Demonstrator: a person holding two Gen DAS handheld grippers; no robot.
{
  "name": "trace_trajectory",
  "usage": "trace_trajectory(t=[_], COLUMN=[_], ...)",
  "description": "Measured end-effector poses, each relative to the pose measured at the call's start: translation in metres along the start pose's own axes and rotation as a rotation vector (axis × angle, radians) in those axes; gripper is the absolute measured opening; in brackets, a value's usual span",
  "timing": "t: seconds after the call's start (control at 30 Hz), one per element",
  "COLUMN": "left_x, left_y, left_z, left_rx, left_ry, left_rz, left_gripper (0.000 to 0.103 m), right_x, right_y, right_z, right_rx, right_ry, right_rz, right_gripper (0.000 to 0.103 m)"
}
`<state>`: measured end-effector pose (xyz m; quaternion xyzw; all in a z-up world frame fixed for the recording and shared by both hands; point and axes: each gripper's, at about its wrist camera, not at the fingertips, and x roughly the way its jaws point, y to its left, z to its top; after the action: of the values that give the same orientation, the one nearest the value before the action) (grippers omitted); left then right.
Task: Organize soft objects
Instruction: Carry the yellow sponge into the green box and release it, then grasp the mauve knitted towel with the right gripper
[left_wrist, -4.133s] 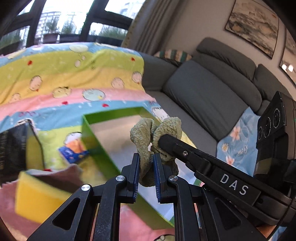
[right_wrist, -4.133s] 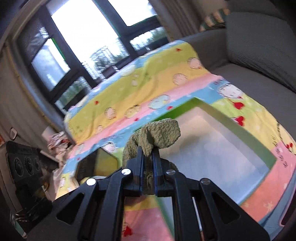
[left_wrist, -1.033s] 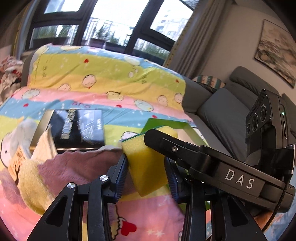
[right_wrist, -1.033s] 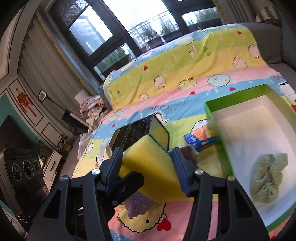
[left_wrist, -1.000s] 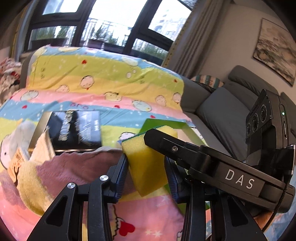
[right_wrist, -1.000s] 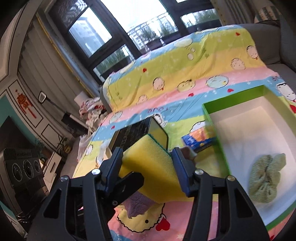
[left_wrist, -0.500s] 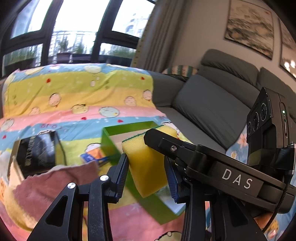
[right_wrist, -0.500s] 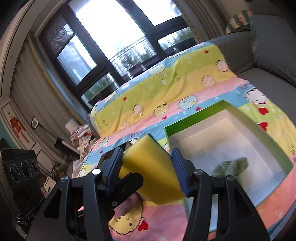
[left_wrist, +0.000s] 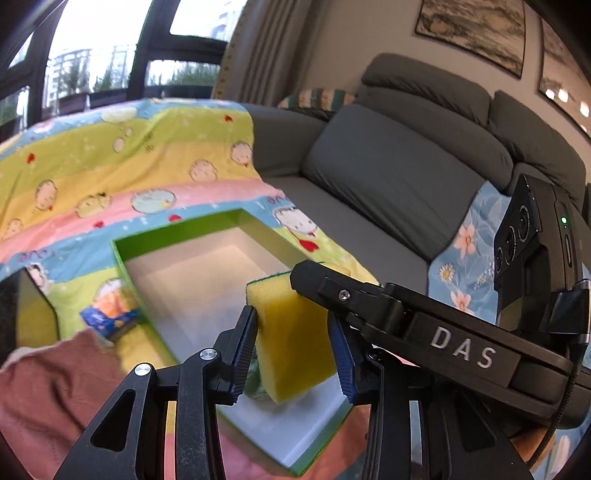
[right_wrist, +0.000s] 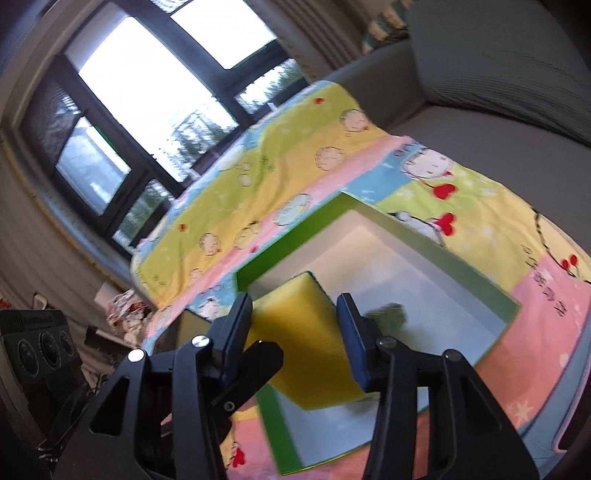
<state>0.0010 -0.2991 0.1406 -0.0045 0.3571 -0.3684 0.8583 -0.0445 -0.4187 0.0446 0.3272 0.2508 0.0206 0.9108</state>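
Observation:
A yellow sponge (left_wrist: 295, 332) with a green scouring layer is gripped between both grippers at once. My left gripper (left_wrist: 295, 343) is shut on its sides, and my right gripper (right_wrist: 299, 339) is shut on the same sponge (right_wrist: 306, 343) from the other end. The sponge hangs above the green box (left_wrist: 122, 258) with a white inside (right_wrist: 388, 258). A green fuzzy scrunchie (right_wrist: 388, 314) lies on the box floor, partly hidden behind the sponge.
A striped cartoon blanket (left_wrist: 110, 166) covers the surface under the box. A pink-brown cloth (left_wrist: 55, 384), a small blue packet (left_wrist: 110, 317) and a dark box (left_wrist: 22, 314) lie left of the green box. A grey sofa (left_wrist: 388, 177) stands at the right.
Both grippers have carried the sponge to the right, from over the cloth and dark box to above the green box. Four seconds ago they held the scrunchie, which now lies in the box.

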Motion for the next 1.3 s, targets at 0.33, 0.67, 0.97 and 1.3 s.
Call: trace_trajectory(t=[0.33, 0.67, 0.97, 1.3], left_x=[0.033, 0.015, -0.057, -0.131], left_y=[0.001, 0.009, 0.051, 0.13], left_z=[-0.006, -0.006, -0.007, -0.046], left_rx=[-0.036, -0.038, -0.132, -0.315], left_ry=[0.062, 0.038, -0.051, -0.11], left_rz=[-0.03, 0.035, 0.165, 0.422], left_gripper=[0.039, 0.05, 0.071, 0.072], right_x=[0.013, 0.0, -0.014, 0.028], right_y=[-0.025, -0.018, 0.019, 0.1], right_z=[0.0, 0.003, 0.001, -0.031], right_rx=[0.074, 0.051, -0.025, -0.219], right_ry=[0.044, -0.008, -0.033, 0.131], right_rz=[-0.067, -0.12, -0.058, 0.101], right_gripper=[0.047, 0.072, 0.095, 0.099])
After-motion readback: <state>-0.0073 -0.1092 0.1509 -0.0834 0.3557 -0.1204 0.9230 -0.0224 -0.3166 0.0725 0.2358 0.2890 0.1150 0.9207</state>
